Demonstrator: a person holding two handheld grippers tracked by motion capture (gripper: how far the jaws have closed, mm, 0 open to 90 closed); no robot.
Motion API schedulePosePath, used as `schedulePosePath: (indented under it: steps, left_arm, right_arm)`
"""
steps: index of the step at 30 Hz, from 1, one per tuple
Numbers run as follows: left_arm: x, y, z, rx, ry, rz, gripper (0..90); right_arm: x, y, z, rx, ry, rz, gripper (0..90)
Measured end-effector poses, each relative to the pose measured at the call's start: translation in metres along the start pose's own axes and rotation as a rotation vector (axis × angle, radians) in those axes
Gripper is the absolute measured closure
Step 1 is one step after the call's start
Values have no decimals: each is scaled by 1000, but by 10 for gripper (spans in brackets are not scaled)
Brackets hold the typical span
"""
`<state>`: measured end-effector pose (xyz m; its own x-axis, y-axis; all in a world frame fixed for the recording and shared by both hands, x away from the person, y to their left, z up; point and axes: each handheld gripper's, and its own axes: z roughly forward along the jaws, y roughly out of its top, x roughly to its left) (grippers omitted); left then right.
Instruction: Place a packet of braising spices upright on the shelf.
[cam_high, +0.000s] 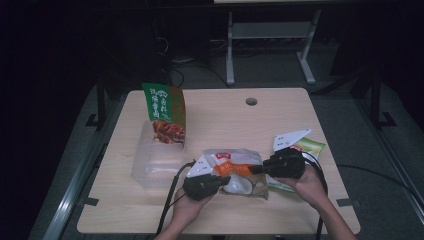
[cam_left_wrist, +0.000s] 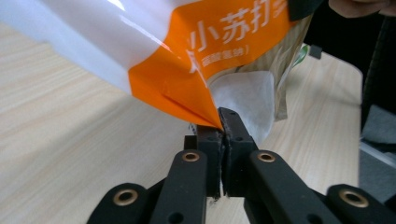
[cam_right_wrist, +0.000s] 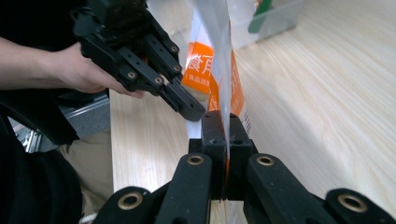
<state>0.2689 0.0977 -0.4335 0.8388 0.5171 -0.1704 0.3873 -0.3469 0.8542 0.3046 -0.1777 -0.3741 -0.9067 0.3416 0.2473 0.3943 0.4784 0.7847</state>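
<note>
Both pairs of jaws are pinched shut on one packet. The left gripper (cam_left_wrist: 221, 122) clamps a folded orange corner of the white and orange baking-soda packet (cam_high: 235, 171), and the right gripper (cam_right_wrist: 223, 122) clamps the thin edge of the same packet, which stands upright between its jaws. Seen from above, the packet hangs between the two grippers, just above the near middle of the wooden bench (cam_high: 280, 112), with the left gripper (cam_high: 220, 181) at its near left and the right gripper (cam_high: 256, 169) at its right.

A clear plastic bin (cam_high: 150, 162) sits to the left, holding an upright green and red seasoning pouch (cam_high: 165, 114). A green packet (cam_high: 310, 146) lies flat at the right, partly under the right hand.

This looks like the carrying step, packet lifted and not yet placed. The likely next move is a joint sweep leftward over the bin rim, keeping the packet taut, then both jaws opening together.
</note>
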Motion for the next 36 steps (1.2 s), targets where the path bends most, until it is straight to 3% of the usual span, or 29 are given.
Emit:
schedulePosePath:
  steps: [3, 10, 14, 15, 17, 22, 24, 25, 29, 36]
  left_arm:
    - [-2, 1, 2, 9, 8, 14, 887]
    - [-8, 2, 4, 27, 28, 53, 890]
    - [-8, 1, 3, 29, 29, 55, 889]
    - [-7, 1, 1, 25, 33, 46, 879]
    - [-6, 0, -1, 19, 33, 25, 842]
    - [-8, -4, -8, 46, 60, 16, 677]
    - [-8, -5, -9, 49, 59, 16, 658]
    - [-10, -7, -13, 41, 56, 3, 647]
    - [-13, -9, -20, 48, 34, 15, 617]
    - [-17, -15, -28, 72, 6, 26, 587]
  right_arm:
    - [-2, -4, -1, 25, -22, 6, 884]
    - [-2, -9, 12, 98, -37, 13, 769]
    - [0, -6, 21, 120, -36, 5, 807]
    - [1, -4, 22, 120, -52, 0, 863]
    - [1, -3, 21, 108, -53, 11, 894]
    - [3, -1, 13, 57, -61, 26, 897]
    - [4, 0, 11, 52, -67, 28, 897]
    - [5, 4, 8, 48, -99, 20, 897]
    - [3, 12, 2, 40, -136, 23, 898]
    - [2, 31, 2, 45, -151, 12, 898]
